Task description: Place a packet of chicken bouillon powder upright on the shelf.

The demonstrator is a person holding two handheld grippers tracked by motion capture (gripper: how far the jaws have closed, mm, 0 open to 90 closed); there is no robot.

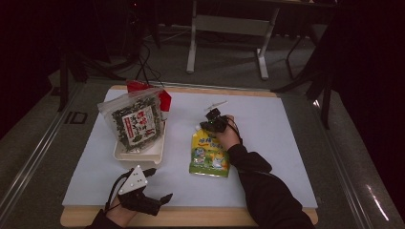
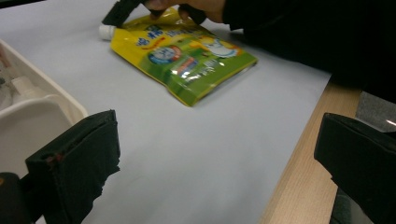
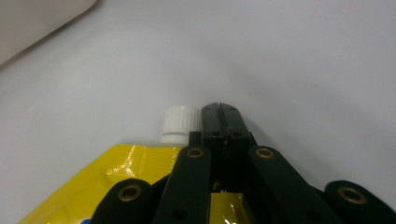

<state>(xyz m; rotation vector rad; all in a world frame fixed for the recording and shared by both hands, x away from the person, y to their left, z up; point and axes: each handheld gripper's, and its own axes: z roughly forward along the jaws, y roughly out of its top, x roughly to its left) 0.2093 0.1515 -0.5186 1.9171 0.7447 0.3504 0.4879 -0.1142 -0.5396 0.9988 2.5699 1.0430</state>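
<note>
The pouch [image 1: 209, 153], yellow and green with a white cap [image 3: 180, 122] at its top corner, lies flat on the white sheet [image 1: 267, 138] in the middle of the tabletop [image 1: 191, 217], just right of the white tray [image 1: 139, 153]. The right gripper [image 1: 213, 120] is down at the pouch's top edge, jaws pressed together, right beside the cap; in the right gripper view they look clamped on the pouch's top seam next to the spout, though the pinch point itself is hidden under the linkage. The left gripper [image 1: 157, 186] waits near the front edge of the tabletop, jaws wide apart, nothing between them.

Here's the danger as I read it: a grip on a thin seam is slim, so a quick pull could let the slick pouch slide out, or swing the heavy bottom end round. If the jaws nudge the cap instead, the pouch may just skate over the sheet.

Room to move? Plenty to the right and toward the far side, all bare sheet. To the left it's tighter: the tray, with a bag of seaweed [image 1: 135, 122] propped in it, stands close by, and the front edge is near the left gripper.
</note>
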